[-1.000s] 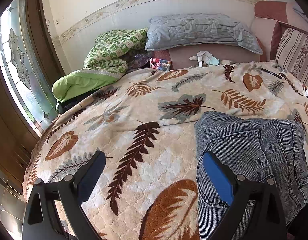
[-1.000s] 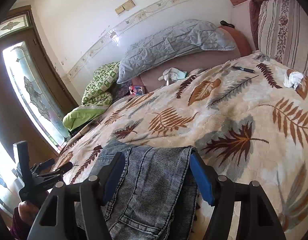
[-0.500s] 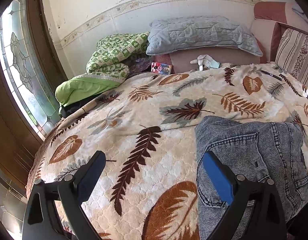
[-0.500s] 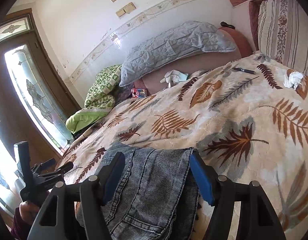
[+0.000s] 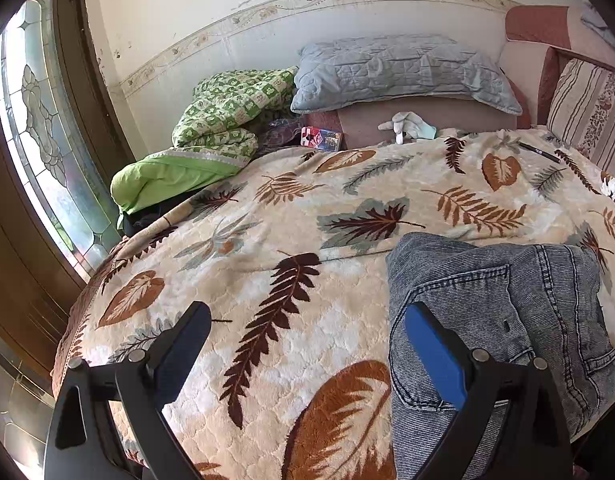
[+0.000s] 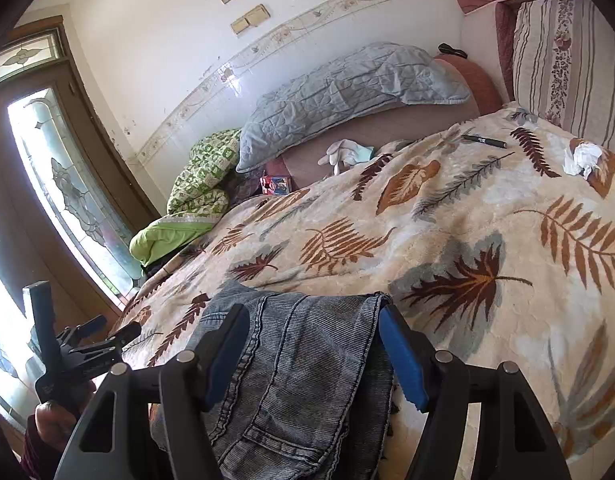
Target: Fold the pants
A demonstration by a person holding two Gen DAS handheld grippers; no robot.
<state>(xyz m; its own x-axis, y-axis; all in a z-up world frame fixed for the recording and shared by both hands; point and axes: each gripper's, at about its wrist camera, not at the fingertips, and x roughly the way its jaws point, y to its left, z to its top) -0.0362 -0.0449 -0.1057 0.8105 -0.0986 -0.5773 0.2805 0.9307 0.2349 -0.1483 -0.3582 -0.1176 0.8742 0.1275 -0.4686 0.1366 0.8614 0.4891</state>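
Observation:
Folded blue-grey denim pants (image 5: 503, 312) lie in a compact stack near the front edge of the bed, a back pocket facing up. They also show in the right wrist view (image 6: 303, 364). My left gripper (image 5: 307, 332) is open and empty, hovering over the leaf-print blanket just left of the pants; its right finger overlaps the pants' left edge in view. My right gripper (image 6: 311, 344) is open and empty, its jaws standing to either side of the stack. The left gripper also shows at the far left of the right wrist view (image 6: 83, 348).
The leaf-print blanket (image 5: 307, 208) covers the bed. A grey pillow (image 5: 399, 72), a green quilt (image 5: 223, 120), a small red box (image 5: 321, 138), a white glove (image 5: 407, 126), a black pen (image 5: 539, 152) and a crumpled tissue (image 6: 583, 158) lie toward the headboard. A glass door (image 5: 39, 136) stands left.
Both grippers have drawn slightly back and upward from the bed, staying open. The pants have not moved.

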